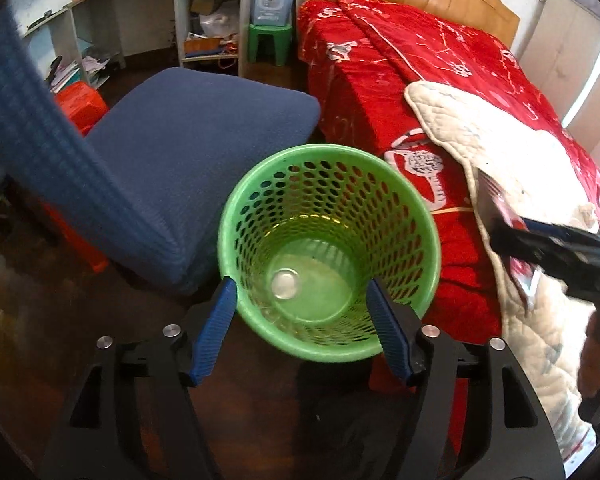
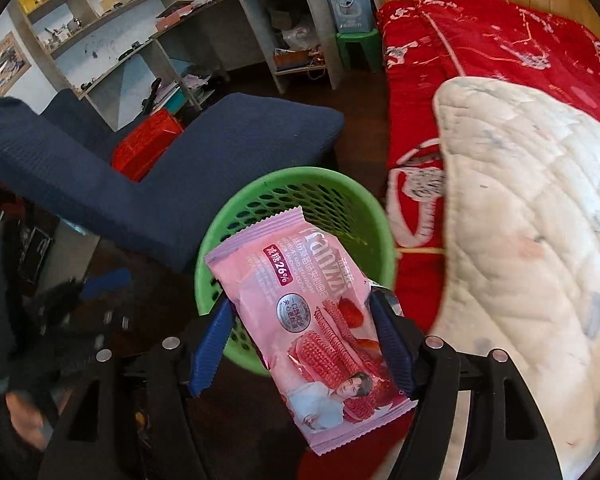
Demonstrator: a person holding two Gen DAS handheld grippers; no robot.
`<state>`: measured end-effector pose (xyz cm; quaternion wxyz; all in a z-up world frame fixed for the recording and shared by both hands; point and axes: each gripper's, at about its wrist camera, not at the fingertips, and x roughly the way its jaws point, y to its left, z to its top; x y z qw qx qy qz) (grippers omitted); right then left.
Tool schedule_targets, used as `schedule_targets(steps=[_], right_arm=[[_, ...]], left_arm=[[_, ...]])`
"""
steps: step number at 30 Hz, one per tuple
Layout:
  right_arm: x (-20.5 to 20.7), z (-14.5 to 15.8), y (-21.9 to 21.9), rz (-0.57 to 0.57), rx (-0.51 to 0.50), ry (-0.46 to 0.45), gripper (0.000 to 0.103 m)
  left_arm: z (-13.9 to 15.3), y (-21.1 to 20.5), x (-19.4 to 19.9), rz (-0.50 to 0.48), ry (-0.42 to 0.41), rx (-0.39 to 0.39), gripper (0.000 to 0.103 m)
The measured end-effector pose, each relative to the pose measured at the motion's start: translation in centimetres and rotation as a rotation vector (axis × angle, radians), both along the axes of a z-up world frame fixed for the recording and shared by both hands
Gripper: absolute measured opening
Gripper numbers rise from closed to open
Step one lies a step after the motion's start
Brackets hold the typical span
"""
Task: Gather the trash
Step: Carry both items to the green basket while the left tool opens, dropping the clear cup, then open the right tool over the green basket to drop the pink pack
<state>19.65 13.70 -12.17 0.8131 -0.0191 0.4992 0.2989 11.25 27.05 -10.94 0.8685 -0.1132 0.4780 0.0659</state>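
Note:
A green mesh basket stands on the dark floor between the blue chair and the bed. A small clear round lid lies on its bottom. My left gripper hovers above the basket's near side, open, with nothing held. In the right wrist view a pink snack wrapper lies between the fingers of my right gripper, over the basket. It leans on the right finger and a gap shows at the left pad, so the jaws stand open. The right gripper also enters the left view from the right.
A blue chair stands left of the basket and touches it. A bed with a red blanket and a cream quilt fills the right. Behind are a red crate, a green stool and cluttered desk shelves.

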Motion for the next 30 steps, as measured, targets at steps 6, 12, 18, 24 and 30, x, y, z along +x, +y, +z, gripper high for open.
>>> schedule_targets(steps=[6,12,18,24,30], right_arm=[[1.9,-1.4,3.0,-0.020,0.068,0.055,0.075],[3.0,-1.1,3.3,-0.060,0.141,0.071,0.084],[2.1,0.6,1.8,-0.051,0.132,0.023,0.086],[0.4,2.4,-2.1,-0.087,0.100,-0.031,0.088],[-1.2,3.7,-7.0,-0.151,0.078,-0.076,0.089]], left_arm=[[-0.4,0.9,-0.4,0.012,0.002,-0.017,0.070],[-0.8,1.0,-0.4,0.013,0.006,-0.023,0.072],[-0.4,0.3,-0.4,0.007,0.002,-0.020,0.073],[0.3,-1.4,-0.2,-0.017,-0.005,-0.011,0.074],[1.3,-4.0,0.3,-0.059,-0.019,-0.009,0.074]])
